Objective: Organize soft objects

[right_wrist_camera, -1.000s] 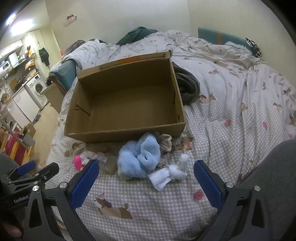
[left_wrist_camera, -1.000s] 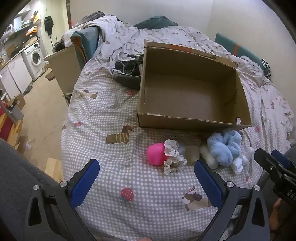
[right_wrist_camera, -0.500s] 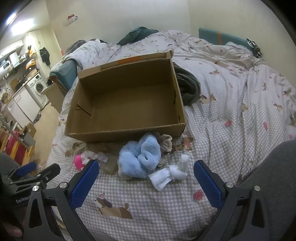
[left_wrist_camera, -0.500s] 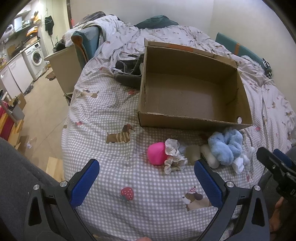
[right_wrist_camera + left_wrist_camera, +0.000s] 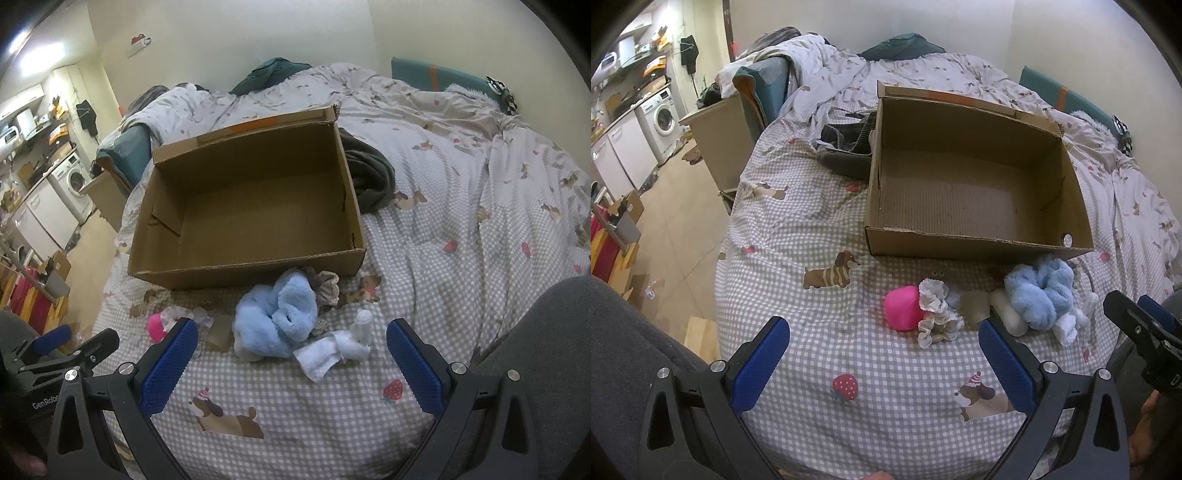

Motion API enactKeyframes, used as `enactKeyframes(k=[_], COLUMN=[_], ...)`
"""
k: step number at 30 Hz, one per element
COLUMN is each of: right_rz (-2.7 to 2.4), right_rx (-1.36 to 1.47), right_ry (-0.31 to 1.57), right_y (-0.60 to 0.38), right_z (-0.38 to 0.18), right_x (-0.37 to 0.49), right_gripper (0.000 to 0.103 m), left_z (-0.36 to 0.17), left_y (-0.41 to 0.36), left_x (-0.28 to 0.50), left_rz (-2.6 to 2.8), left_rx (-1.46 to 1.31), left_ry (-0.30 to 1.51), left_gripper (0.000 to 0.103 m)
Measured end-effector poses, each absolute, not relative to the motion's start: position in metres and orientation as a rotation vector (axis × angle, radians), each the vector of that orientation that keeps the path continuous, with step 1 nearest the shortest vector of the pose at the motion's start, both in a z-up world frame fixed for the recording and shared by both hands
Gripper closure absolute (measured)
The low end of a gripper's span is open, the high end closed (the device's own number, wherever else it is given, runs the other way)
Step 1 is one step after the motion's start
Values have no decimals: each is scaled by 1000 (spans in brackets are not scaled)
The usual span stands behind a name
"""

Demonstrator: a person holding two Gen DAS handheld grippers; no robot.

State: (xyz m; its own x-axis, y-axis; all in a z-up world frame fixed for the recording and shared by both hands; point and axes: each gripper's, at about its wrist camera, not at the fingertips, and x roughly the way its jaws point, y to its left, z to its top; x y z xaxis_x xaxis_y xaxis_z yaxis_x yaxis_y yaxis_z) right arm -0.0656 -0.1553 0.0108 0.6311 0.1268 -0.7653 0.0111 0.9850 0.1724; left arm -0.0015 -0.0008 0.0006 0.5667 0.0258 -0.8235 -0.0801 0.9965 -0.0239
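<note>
Left wrist view
Left hand-held gripper (image 5: 882, 349): spread wide, holding nothing, above the bed (image 5: 798, 325).
Soft objects: pink ball (image 5: 903, 307) touching a grey-white frilly cloth (image 5: 936, 314); fluffy blue bundle (image 5: 1039, 295) just beside, near the cardboard box (image 5: 975, 247).
Box: open-topped, nothing inside.

Right wrist view
Right hand-held gripper (image 5: 291, 349): spread wide, holding nothing.
Fluffy blue bundle (image 5: 279, 315): crumpled, plush, in front of the box (image 5: 255, 264).
White cloth (image 5: 327, 352): rumpled, touching the bundle's right side.

both wrist views face the bed (image 5: 798, 229), sharing the box (image 5: 236, 266)
</note>
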Motion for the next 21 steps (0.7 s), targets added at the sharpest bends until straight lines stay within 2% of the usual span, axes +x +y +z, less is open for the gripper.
enactKeyframes(k=[21], right_rz=[71], right_rx=[163], right_ry=[887], right_y=[-154], right_z=[9], right_x=[-65], right_gripper=[0], left_z=[0], left_y=[1], left_x=[-3], left_rz=[70], left_rx=[-58], left_ry=[966], left_gripper=[1])
